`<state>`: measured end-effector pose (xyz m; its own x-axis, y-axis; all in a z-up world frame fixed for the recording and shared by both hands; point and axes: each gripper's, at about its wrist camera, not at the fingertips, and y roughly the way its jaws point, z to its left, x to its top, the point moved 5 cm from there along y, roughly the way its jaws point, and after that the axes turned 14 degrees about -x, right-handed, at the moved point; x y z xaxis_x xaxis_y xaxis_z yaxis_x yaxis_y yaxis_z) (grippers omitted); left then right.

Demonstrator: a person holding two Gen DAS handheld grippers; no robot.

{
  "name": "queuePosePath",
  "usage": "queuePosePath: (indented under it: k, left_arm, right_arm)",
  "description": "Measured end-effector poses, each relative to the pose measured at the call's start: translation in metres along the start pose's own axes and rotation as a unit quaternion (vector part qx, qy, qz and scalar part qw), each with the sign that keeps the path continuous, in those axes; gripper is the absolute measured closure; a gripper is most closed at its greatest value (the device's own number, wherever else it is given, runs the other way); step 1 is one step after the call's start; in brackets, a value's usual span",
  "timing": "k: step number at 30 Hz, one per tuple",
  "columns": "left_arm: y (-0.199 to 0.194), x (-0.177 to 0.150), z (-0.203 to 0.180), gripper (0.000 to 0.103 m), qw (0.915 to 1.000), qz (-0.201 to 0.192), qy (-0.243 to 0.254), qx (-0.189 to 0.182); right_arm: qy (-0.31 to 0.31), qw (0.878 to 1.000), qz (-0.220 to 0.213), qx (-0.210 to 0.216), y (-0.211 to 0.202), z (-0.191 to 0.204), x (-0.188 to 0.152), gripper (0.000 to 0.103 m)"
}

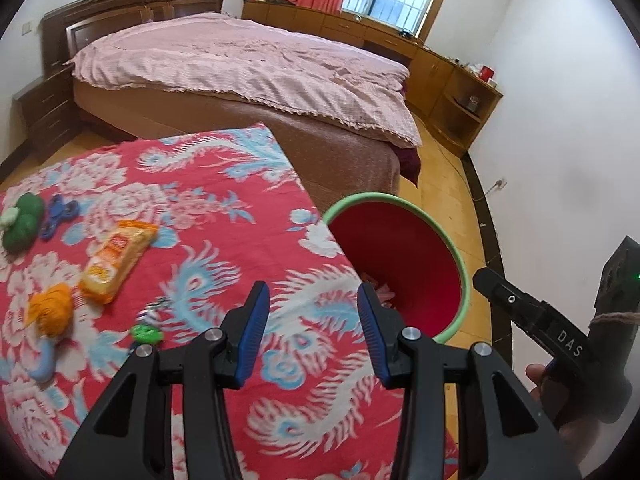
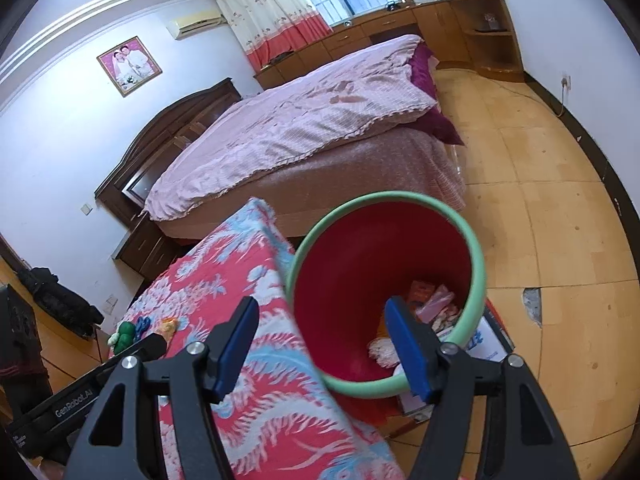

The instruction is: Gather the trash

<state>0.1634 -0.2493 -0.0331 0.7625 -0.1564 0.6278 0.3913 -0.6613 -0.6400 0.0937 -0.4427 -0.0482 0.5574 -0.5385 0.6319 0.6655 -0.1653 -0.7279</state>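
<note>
Red bin (image 2: 360, 280) with trash (image 2: 432, 308) half-hidden behind my right gripper (image 2: 324, 344), both it and left gripper (image 1: 312, 332) open, empty; wrappers unreadable.

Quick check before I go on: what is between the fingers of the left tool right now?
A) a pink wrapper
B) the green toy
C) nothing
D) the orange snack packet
C: the left tool stands open over the red patterned cloth with nothing between its fingers, and the orange snack packet lies on the cloth, apart from it.
</note>
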Motion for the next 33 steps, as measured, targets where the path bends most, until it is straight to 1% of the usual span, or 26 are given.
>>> queuePosePath:
  k: [14,18,22,29,33]
  left_arm:
    - [-0.067,-0.013,0.05,0.058,0.9982,-0.045,-0.035,0.016]
    - [-0.08,-0.019,0.063,0.058,0.9977,-0.052,-0.041,0.016]
    - [-0.093,-0.024,0.077,0.058,0.997,-0.058,-0.046,0.02]
    - [-0.114,-0.036,0.11,0.058,0.9949,-0.075,-0.055,0.038]
    - [-0.118,-0.045,0.135,0.058,0.9933,-0.072,-0.073,0.054]
  right_arm:
    - [-0.047,0.999,0.006,0.022,-0.018,0.065,-0.03,0.034]
    - [-0.056,0.998,0.008,0.015,-0.02,0.08,-0.042,0.034]
    - [-0.064,0.998,0.021,0.009,-0.016,0.093,-0.057,0.034]
    - [-0.081,0.996,0.023,0.003,-0.017,0.117,-0.077,0.034]
    - [-0.097,0.995,0.027,0.006,-0.016,0.131,-0.086,0.034]
